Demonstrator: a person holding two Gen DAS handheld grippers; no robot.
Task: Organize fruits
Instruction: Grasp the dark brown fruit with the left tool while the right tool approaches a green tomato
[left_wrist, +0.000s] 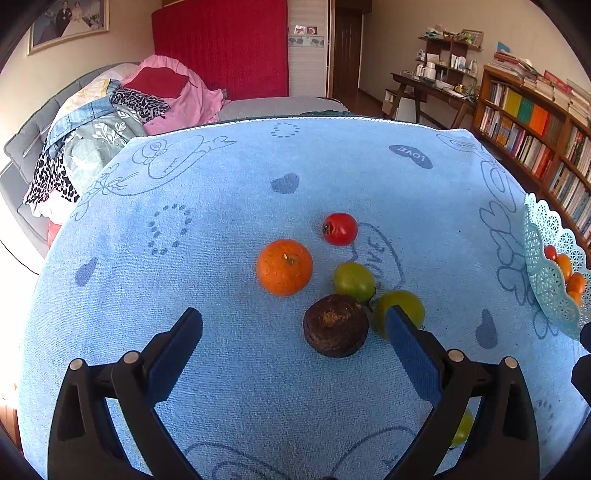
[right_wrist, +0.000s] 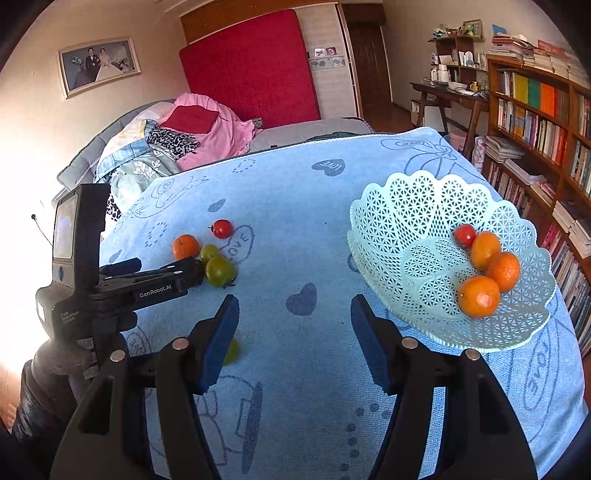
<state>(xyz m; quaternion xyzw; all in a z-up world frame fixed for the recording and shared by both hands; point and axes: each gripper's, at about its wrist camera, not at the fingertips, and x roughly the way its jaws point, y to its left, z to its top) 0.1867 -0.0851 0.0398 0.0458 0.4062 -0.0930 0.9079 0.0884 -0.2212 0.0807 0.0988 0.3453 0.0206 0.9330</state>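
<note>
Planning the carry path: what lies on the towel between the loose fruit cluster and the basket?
Only bare blue towel with printed hearts, shown in the right wrist view, between the green fruit and basket.

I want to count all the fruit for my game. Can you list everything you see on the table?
towel: one, light blue with hearts, covers the table
basket: one, pale mint lattice, right side of towel
oranges in basket: three, orange
tomato in basket: one, red
orange on towel: one, orange, left of the cluster
tomato on towel: one, red, farthest
green tomatoes: two together in the cluster, a third near the front edge
dark brown fruit: one, nearest the left gripper
left gripper: black, blue pads, jaws open
right gripper: same, jaws open, holding nothing
</note>
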